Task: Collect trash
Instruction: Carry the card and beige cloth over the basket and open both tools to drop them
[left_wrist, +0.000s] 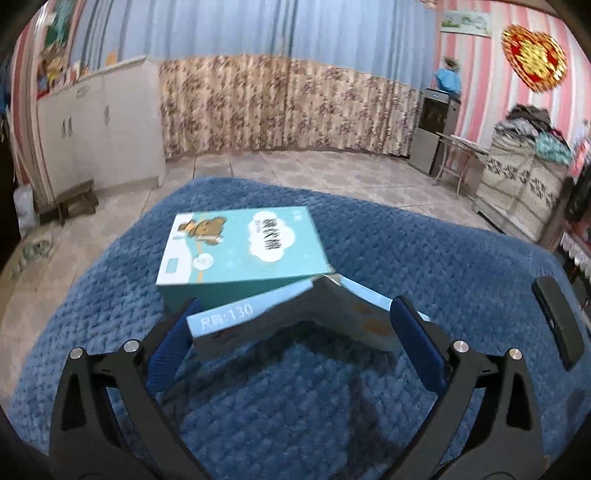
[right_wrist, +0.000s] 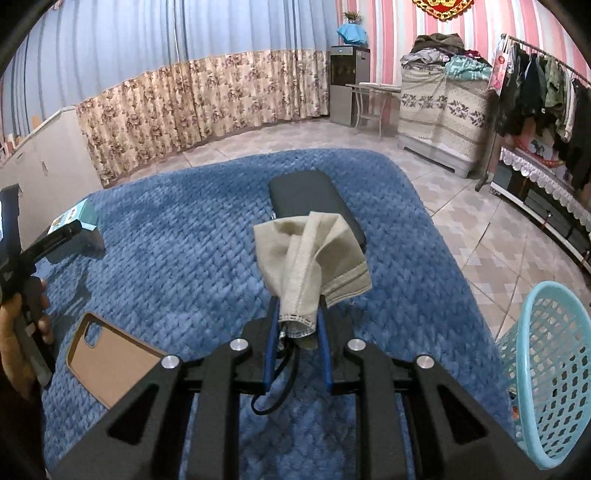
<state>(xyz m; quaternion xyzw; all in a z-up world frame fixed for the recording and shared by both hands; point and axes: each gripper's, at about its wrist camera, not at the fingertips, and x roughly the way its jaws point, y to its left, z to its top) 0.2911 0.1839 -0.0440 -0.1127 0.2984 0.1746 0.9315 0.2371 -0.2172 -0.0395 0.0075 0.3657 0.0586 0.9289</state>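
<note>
In the left wrist view a torn-open teal cardboard box with a bear picture lies on the blue knitted blanket. My left gripper is open, its blue-padded fingers on either side of the box's open flap, apart from it. In the right wrist view my right gripper is shut on a crumpled beige face mask, held above the blanket. The teal box shows at the far left, next to the left gripper and the hand holding it.
A light blue plastic basket stands at the blanket's right edge. A black case lies beyond the mask; it also shows at the right in the left wrist view. A brown phone case lies at lower left. Tiled floor, cabinets and curtains surround.
</note>
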